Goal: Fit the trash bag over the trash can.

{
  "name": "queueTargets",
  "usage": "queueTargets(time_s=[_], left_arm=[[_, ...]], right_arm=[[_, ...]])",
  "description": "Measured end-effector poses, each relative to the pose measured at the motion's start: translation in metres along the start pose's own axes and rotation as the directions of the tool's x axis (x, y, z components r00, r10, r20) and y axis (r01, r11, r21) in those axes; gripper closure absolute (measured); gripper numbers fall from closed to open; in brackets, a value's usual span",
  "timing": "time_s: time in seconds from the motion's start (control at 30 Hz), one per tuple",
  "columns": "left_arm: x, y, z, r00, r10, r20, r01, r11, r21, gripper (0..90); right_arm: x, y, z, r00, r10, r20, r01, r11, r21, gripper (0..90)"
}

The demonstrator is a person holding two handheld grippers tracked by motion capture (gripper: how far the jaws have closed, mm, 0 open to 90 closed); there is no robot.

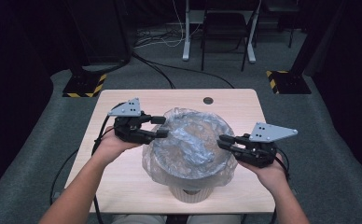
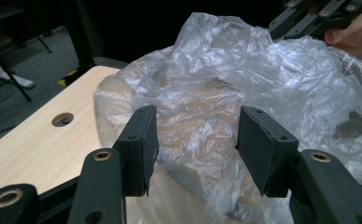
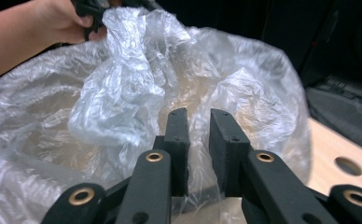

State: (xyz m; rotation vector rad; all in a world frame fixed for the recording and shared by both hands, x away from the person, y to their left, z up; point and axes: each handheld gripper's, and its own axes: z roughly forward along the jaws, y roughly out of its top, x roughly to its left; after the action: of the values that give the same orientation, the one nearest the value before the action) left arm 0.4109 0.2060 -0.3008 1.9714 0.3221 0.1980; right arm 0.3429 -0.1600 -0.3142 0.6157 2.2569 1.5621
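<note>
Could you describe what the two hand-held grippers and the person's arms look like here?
Both the left gripper and the right gripper are black, each with two flat rectangular jaws on bolted link arms with brass-coloured pivot bushings. Each carries a grey three-cornered plate with small holes on top, and a black cable trails back from each. The forearms are bare, with no sleeves in sight.

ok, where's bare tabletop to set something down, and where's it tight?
Free: the far strip of the table around the round hole, plus both near corners. Crowded: the middle, where the plastic bag drapes over the bin, flanked by the left gripper and right gripper.
</note>
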Motion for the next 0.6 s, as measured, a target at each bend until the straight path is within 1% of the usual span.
queueTargets(time_s=[0.07, 0.1, 0.2, 0.27, 0.33, 0.4, 0.5, 0.6], left_arm=[[-0.001, 0.001, 0.003, 0.9999, 0.004, 0.013, -0.004, 1.0000, 0.004, 47.6], [-0.002, 0.001, 0.004, 0.9998, 0.007, 0.019, -0.008, 0.9999, 0.011, 47.6], [-0.004, 0.004, 0.008, 0.9988, 0.013, 0.048, -0.015, 0.9990, 0.041, 47.3], [-0.006, 0.005, 0.012, 0.9980, 0.016, 0.061, -0.020, 0.9979, 0.062, 46.8], [-0.008, 0.006, 0.016, 0.9972, 0.024, 0.071, -0.030, 0.9962, 0.082, 45.6], [-0.009, 0.005, 0.020, 0.9968, 0.034, 0.073, -0.041, 0.9946, 0.096, 44.8], [-0.010, 0.005, 0.023, 0.9959, 0.040, 0.082, -0.048, 0.9935, 0.103, 44.4], [-0.011, 0.004, 0.024, 0.9951, 0.051, 0.084, -0.060, 0.9926, 0.105, 44.4]], right_arm=[[0.000, -0.001, 0.004, 0.9997, 0.007, -0.024, -0.006, 1.000, 0.023, 77.0], [0.001, -0.001, 0.005, 0.9993, 0.004, -0.036, -0.004, 1.000, 0.025, 77.0], [0.002, 0.001, 0.008, 0.9963, 0.013, -0.085, -0.008, 0.999, 0.052, 75.9], [0.003, 0.002, 0.011, 0.9944, 0.016, -0.105, -0.008, 0.997, 0.076, 75.9], [0.006, 0.003, 0.013, 0.9927, 0.009, -0.121, 0.003, 0.995, 0.098, 75.6], [0.008, 0.004, 0.014, 0.9911, 0.006, -0.133, 0.009, 0.994, 0.113, 73.2], [0.011, 0.006, 0.013, 0.9922, -0.003, -0.125, 0.018, 0.993, 0.114, 63.4], [0.013, 0.011, 0.005, 0.9947, -0.021, -0.101, 0.028, 0.997, 0.072, 58.3]])
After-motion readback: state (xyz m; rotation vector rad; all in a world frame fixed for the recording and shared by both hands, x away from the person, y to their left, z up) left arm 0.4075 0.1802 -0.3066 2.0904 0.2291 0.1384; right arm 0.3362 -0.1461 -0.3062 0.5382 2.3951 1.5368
